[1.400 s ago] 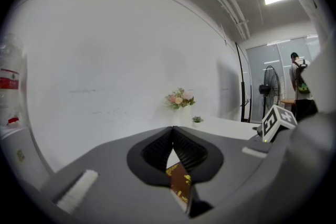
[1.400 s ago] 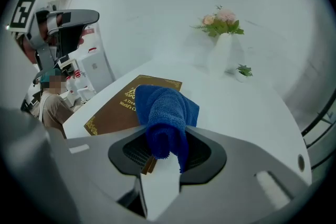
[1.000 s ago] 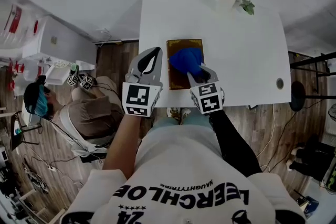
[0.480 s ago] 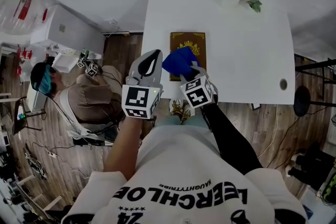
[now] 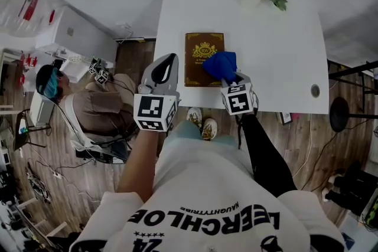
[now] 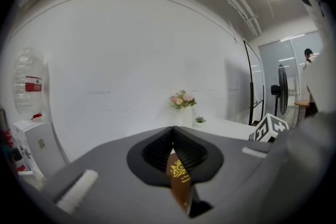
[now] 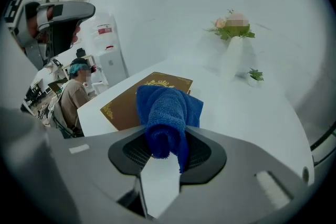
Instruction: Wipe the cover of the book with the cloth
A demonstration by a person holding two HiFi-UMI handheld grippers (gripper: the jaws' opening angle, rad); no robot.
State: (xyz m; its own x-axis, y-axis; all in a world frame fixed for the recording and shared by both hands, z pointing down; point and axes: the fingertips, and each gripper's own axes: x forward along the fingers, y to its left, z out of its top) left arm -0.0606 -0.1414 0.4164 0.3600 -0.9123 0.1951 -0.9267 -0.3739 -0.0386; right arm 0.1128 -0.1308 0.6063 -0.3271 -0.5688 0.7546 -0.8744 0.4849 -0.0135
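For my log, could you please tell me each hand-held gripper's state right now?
Left hand-held gripper: closed, empty.
Right hand-held gripper: closed on the blue cloth.

cloth point(image 5: 221, 65) swept to right edge of book point(image 5: 198, 71), gold emblem point(image 5: 204, 48) uncovered

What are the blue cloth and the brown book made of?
The blue cloth looks like soft microfibre or terry; its surface is fuzzy. The brown book has a smooth cover, leather-like or coated card, with shiny gold print.
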